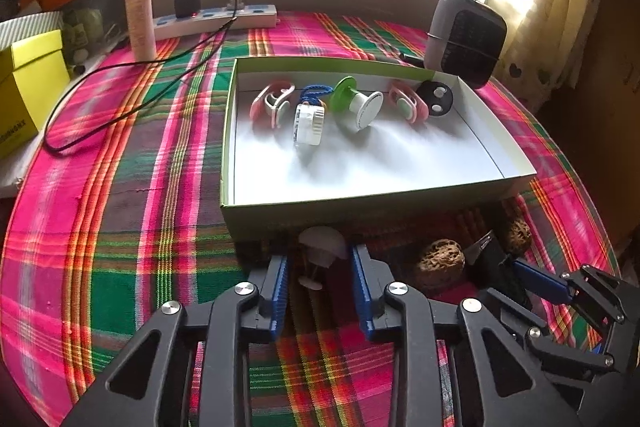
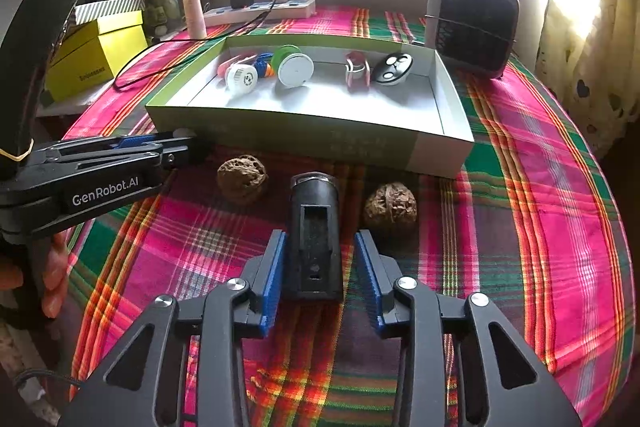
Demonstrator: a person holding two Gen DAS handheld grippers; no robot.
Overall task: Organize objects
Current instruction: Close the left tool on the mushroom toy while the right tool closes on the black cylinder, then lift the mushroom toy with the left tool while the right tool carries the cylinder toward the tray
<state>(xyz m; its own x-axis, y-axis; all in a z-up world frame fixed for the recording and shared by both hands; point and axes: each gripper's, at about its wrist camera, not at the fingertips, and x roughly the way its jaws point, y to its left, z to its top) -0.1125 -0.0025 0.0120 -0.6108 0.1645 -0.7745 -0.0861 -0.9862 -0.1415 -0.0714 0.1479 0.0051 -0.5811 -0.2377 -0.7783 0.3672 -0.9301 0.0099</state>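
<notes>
Your left gripper (image 1: 320, 267) is spread wide w/ the white plug-like piece (image 1: 323, 247) between its fingers, not pinched, just in front of the green box (image 1: 400, 215), while your right gripper (image 2: 320, 267) is spread around the black cylinder (image 2: 315, 231) lying btwn two walnuts (image 2: 242, 179).

Box (image 2: 312, 143): open, green-sided, white inside, centre frame, small items lined along its far wall.
Black cylinder (image 2: 315, 235): lying lengthwise, lower centre.
Walnuts (image 2: 241, 179): flanking it.
</notes>
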